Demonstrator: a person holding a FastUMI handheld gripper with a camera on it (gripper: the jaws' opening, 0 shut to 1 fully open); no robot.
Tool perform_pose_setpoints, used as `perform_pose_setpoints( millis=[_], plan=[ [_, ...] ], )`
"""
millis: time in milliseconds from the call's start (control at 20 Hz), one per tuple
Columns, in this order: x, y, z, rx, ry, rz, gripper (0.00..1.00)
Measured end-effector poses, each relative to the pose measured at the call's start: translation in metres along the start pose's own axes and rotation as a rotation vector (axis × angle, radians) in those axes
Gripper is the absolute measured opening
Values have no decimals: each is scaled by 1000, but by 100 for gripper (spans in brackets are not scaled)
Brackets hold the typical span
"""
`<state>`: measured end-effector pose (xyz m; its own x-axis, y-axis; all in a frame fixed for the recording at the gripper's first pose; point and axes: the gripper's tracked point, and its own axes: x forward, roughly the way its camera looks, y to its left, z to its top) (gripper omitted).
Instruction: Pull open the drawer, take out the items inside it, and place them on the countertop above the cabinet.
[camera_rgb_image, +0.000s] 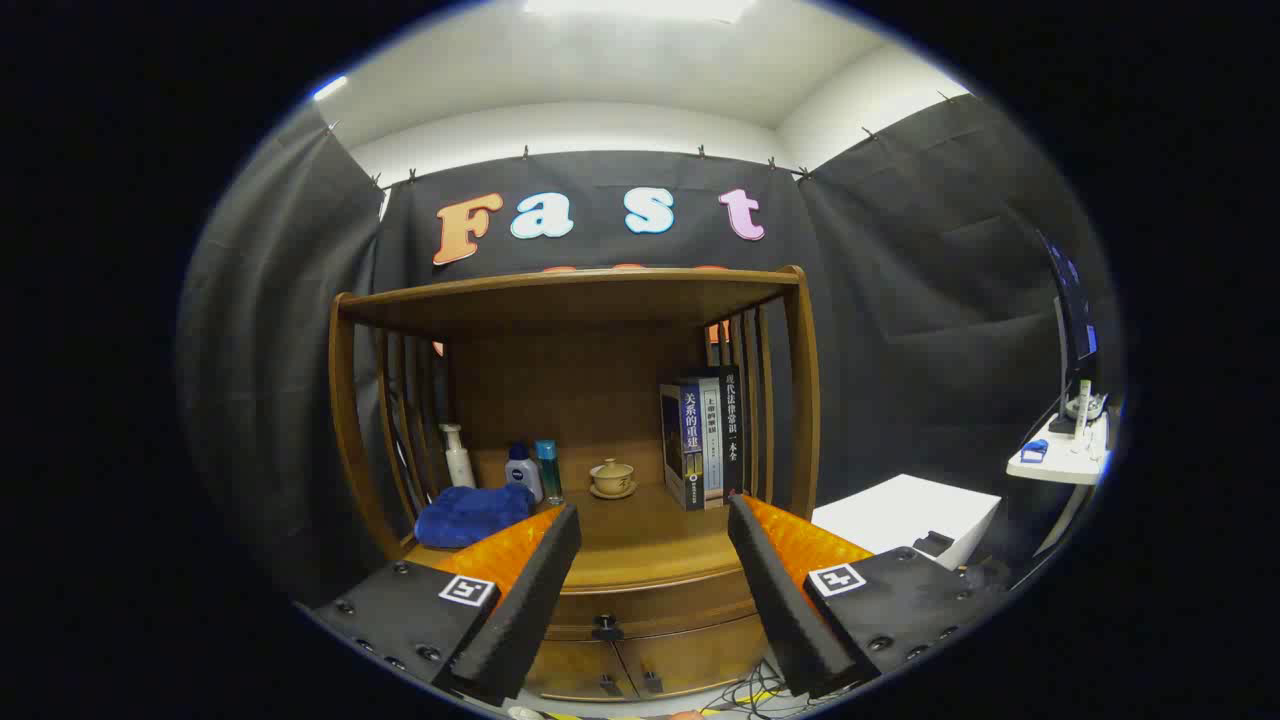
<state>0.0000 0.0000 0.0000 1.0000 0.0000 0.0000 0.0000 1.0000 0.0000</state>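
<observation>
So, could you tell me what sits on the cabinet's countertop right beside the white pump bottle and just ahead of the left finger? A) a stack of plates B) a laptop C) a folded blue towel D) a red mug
C: a folded blue towel lies on the countertop next to the white pump bottle, just beyond the open gripper.

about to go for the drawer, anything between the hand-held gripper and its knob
Nothing visible blocks it. The hand-held gripper is open, and the drawer's knob sits in the gap between its fingers, low on the closed drawer front. The blue cloth and cup sit higher, on the countertop.
</observation>
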Motion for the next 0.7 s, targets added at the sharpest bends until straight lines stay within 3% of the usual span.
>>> perform_pose_setpoints(
  millis=[700],
  plan=[
    [1, 1, 5, -2, 0, -1, 98]
  ],
)
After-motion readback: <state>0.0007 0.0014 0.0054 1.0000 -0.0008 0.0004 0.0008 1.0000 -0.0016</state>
